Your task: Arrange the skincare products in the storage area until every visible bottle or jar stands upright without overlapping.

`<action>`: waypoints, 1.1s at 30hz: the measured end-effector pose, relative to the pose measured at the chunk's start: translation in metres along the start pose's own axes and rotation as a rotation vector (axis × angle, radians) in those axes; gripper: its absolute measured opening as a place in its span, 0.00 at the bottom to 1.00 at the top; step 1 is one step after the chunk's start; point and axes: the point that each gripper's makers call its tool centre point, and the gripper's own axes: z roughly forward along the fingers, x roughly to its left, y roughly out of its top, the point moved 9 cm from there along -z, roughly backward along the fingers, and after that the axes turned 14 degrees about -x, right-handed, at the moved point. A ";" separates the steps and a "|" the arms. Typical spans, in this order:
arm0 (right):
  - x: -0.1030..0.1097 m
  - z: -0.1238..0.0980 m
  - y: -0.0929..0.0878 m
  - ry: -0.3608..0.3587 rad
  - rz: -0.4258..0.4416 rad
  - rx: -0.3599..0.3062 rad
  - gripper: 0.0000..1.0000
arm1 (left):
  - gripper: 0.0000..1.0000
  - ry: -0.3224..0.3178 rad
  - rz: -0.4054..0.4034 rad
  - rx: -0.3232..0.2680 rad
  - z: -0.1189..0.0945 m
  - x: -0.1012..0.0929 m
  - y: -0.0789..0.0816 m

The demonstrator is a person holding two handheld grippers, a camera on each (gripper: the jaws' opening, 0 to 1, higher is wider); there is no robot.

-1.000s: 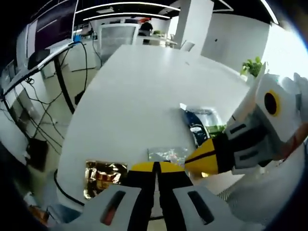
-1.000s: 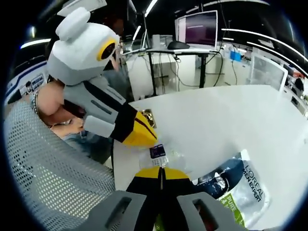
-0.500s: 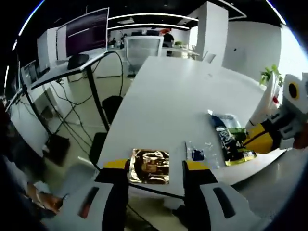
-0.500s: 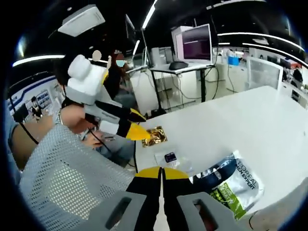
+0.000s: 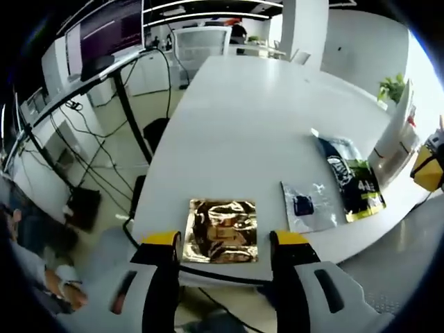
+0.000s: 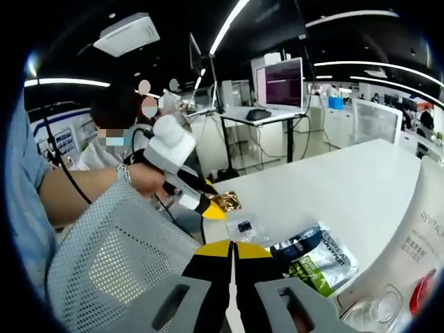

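A gold foil sachet [image 5: 222,230] lies flat at the near edge of the white table [image 5: 257,111], just ahead of my left gripper [image 5: 225,243], whose jaws stand open on either side of it without touching. To its right lie a clear sachet [image 5: 309,206] with a dark square and a dark-and-green pouch [image 5: 352,180]. A white tube [image 5: 392,146] rises at the right. In the right gripper view my right gripper [image 6: 233,247] is shut on nothing, held back from the pouch [image 6: 316,257], clear sachet [image 6: 244,227] and gold sachet [image 6: 225,201]. A hand holds the left gripper [image 6: 210,206] there.
A grey mesh chair back [image 6: 118,263] stands close on the left in the right gripper view. A large white tube [image 6: 416,236] fills that view's right edge. Desks with monitors [image 6: 281,73] and cables stand beyond the table. The table's far half [image 5: 263,90] is bare.
My left gripper went from shut to open and now frames the gold sachet. My right gripper stayed shut and drew back from the table; the white tube came into its view.
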 end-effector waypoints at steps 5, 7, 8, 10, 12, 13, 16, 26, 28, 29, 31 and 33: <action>0.000 0.000 -0.003 -0.005 0.022 0.013 0.00 | 0.42 -0.002 0.028 -0.014 0.001 -0.001 0.003; 0.000 -0.001 -0.004 -0.003 0.024 0.017 0.00 | 0.42 0.000 0.024 -0.011 0.001 0.000 0.002; 0.000 -0.001 -0.004 -0.003 0.025 0.020 0.00 | 0.42 0.005 0.017 -0.012 0.001 0.000 0.001; -0.001 -0.002 -0.004 -0.006 0.031 0.020 0.00 | 0.41 0.023 -0.010 -0.024 -0.001 0.001 0.001; -0.002 -0.002 -0.003 -0.009 0.042 0.015 0.00 | 0.40 0.016 -0.084 -0.071 -0.003 0.000 0.002; -0.002 -0.002 -0.002 -0.011 0.046 0.013 0.00 | 0.40 0.011 -0.119 -0.092 -0.005 0.000 0.003; -0.003 -0.004 0.002 -0.012 0.084 -0.016 0.00 | 0.39 -0.007 -0.149 -0.151 -0.014 -0.002 0.008; -0.005 0.004 0.027 0.013 0.300 -0.139 0.08 | 0.39 -0.173 -0.145 -0.417 -0.052 -0.037 0.048; -0.007 0.007 0.035 0.013 0.351 -0.174 0.11 | 0.39 -0.201 -0.123 -0.459 -0.059 -0.044 0.058; -0.008 0.009 0.041 0.012 0.375 -0.198 0.12 | 0.39 -0.218 -0.109 -0.484 -0.063 -0.049 0.063; -0.010 0.012 0.048 0.013 0.408 -0.220 0.13 | 0.39 -0.238 -0.096 -0.504 -0.068 -0.055 0.069; -0.012 0.014 0.052 0.011 0.421 -0.229 0.14 | 0.39 -0.263 -0.081 -0.534 -0.072 -0.062 0.075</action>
